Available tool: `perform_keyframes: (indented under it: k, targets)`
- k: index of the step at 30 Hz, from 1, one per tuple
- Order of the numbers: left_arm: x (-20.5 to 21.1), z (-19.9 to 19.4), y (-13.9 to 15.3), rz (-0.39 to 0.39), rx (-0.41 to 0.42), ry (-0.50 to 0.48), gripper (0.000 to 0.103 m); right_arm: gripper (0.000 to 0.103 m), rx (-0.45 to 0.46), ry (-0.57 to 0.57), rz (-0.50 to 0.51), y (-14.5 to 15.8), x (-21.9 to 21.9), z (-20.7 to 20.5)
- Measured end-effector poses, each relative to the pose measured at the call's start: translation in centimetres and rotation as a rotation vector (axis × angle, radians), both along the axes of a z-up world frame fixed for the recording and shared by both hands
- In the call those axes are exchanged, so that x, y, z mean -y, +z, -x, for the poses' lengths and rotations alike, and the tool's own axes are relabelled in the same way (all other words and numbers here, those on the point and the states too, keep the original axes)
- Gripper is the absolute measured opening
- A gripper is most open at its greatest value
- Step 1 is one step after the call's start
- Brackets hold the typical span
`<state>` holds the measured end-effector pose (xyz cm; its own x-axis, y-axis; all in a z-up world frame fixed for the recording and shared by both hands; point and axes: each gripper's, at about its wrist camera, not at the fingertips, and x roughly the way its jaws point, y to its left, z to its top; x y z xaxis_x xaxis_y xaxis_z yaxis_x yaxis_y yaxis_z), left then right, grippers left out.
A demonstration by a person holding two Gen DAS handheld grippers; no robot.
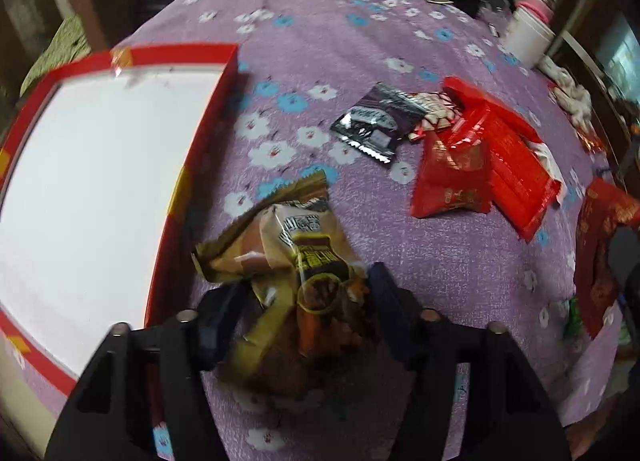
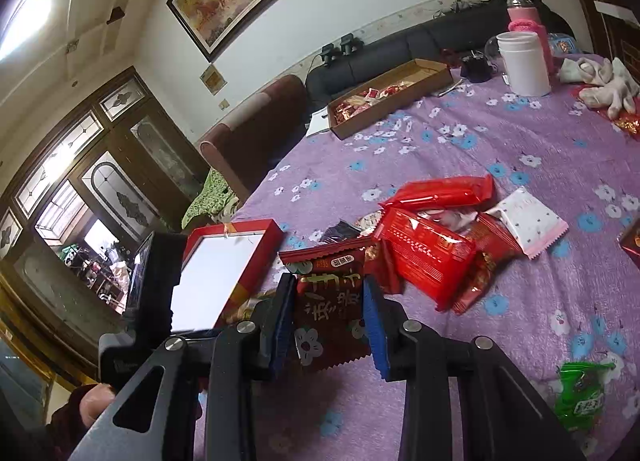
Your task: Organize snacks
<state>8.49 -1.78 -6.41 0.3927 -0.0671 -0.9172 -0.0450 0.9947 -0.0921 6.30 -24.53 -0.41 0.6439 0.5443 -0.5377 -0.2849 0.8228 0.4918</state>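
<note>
Although both grippers are loaded, nothing is seen inside the red box [image 1: 192, 197], whose white floor shows bare, so the sorting is judged barely begun. A brown packet [image 1: 292, 257] is pinched by the left gripper [image 1: 304, 301] just beside the box wall. A dark red packet [image 2: 330, 301] is clamped by the right gripper [image 2: 329, 303]. A pile [image 2: 436, 245] (mostly red wrappers) and a green packet [image 2: 580, 393] remain on the tablecloth [image 2: 520, 149].
</note>
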Motion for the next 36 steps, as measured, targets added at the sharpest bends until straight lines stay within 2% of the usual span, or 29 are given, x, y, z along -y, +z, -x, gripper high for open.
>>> perform_keyframes:
  k: [2, 6, 8, 11, 14, 16, 19, 21, 22, 23, 25, 29, 33, 36]
  targets:
    - [-0.4, 0.0, 0.2, 0.032, 0.014, -0.031, 0.05, 0.034, 0.003, -0.002, 0.006, 0.2, 0.0, 0.2]
    - [-1.9, 0.3, 0.8, 0.104, 0.037, -0.055, 0.043, 0.034, 0.0, 0.012, 0.031, 0.6, -1.4, 0.4]
    - [-2.5, 0.6, 1.5, 0.101, 0.064, -0.063, 0.043, 0.034, -0.006, 0.038, 0.048, 0.8, -3.0, 0.2]
    - [-5.6, 2.0, 3.6, 0.103, 0.131, -0.021, 0.043, 0.033, -0.004, 0.094, 0.069, 1.1, -6.3, -0.3]
    - [-9.5, 4.0, 6.2, 0.027, 0.238, 0.035, 0.044, 0.034, 0.001, 0.158, 0.058, 1.4, -10.6, -1.2]
    - [-12.7, 5.1, 7.1, -0.046, 0.278, 0.103, 0.044, 0.034, -0.009, 0.22, 0.052, 1.5, -14.2, -1.8]
    - [-16.5, 5.3, 6.2, -0.135, 0.234, 0.178, 0.045, 0.036, -0.017, 0.294, 0.057, 1.3, -19.3, -2.1]
    - [-18.8, 5.5, 5.3, -0.158, 0.195, 0.246, 0.046, 0.037, -0.032, 0.32, 0.06, 1.0, -21.9, -2.2]
    - [-19.2, 5.7, 5.1, -0.18, 0.192, 0.265, 0.046, 0.041, -0.051, 0.34, 0.063, 0.8, -22.9, -2.2]
    - [-19.5, 6.0, 5.0, -0.203, 0.192, 0.277, 0.047, 0.049, -0.067, 0.349, 0.064, 0.6, -23.4, -2.2]
    - [-19.3, 6.3, 4.8, -0.227, 0.2, 0.288, 0.049, 0.056, -0.069, 0.333, 0.059, 0.4, -23.1, -1.8]
    - [-17.6, 6.9, 5.7, -0.207, 0.254, 0.254, 0.053, 0.056, -0.057, 0.243, 0.072, 0.1, -18.9, -1.1]
    - [-12.4, 6.8, 6.5, -0.169, 0.303, 0.114, 0.061, 0.058, -0.062, 0.095, 0.107, -0.5, -11.8, 0.5]
    - [-7.9, 5.9, 7.1, -0.153, 0.336, -0.01, 0.064, 0.059, -0.09, -0.044, 0.203, -1.3, -5.3, 2.0]
